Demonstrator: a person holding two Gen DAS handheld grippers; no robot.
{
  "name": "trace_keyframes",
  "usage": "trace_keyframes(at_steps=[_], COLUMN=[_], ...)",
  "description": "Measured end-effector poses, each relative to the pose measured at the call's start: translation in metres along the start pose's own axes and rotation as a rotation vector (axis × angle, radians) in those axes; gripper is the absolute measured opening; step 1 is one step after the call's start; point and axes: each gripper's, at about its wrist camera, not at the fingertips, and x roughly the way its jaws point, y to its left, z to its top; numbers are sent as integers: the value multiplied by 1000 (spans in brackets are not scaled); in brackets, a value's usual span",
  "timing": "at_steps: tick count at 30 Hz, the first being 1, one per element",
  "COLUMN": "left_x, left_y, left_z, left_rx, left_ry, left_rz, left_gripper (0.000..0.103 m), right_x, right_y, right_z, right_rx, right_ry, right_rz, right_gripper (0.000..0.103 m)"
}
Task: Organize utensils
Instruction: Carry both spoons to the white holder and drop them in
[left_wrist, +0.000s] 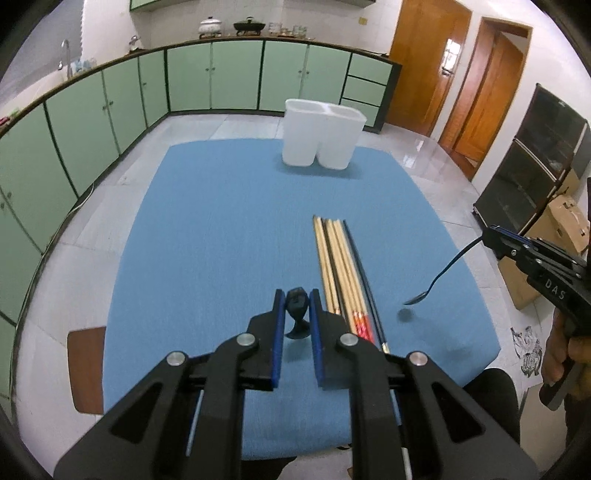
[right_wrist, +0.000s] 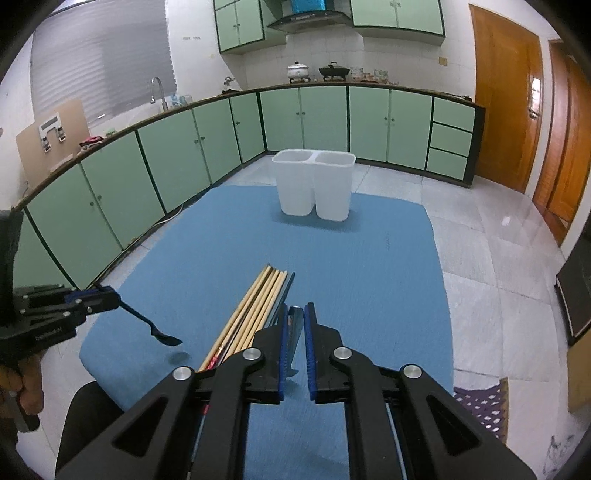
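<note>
A white two-compartment utensil holder stands at the far end of the blue mat; it also shows in the right wrist view. A bundle of chopsticks lies on the mat, also seen from the right. My left gripper is shut on a black spoon and holds it above the mat; from the right it shows as the left gripper with the black spoon hanging down. My right gripper is shut on a dark metal spoon; in the left view the metal spoon hangs from the right gripper.
Green kitchen cabinets run along the left and back. Wooden doors stand at the right. A dark glass cabinet and a cardboard box stand right of the table. A brown chair seat sits at the mat's left edge.
</note>
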Motion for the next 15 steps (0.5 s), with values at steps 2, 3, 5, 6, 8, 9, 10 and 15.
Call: trace_keyframes(at_steps=[2,3,5,6,8,9,10,15], left_x=[1,2,3,2,3,3,4,16], left_y=[-3,-3,-7,-8,-12,-14,-16,-24], left_z=[14,19,42,49,77,89,104,177], left_rx=[18,27,51,63,86,97,106,121], left_ry=[11,12,3,-5,-29,-38,-50,-105], left_rz=[-17,-23,-25,-24,-23,-25,-23,-24], left_gripper=[12,12,12,12,12,12,12,12], right_x=[-2,-2,-1,-1,0,2,4,24], right_y=[-1,-2,-2,-3,-5,-6,-7,-16], right_z=[10,15,28,36,57,67,76,152], right_rx=[-2,-2,-7,-13,-23,-26,-29,-19], right_ry=[1,3,5,2,-6,-7,-7,-24], right_rz=[6,9,15,12,3,0,-4,-25], right_gripper=[8,8,8,8,8,8,8,8])
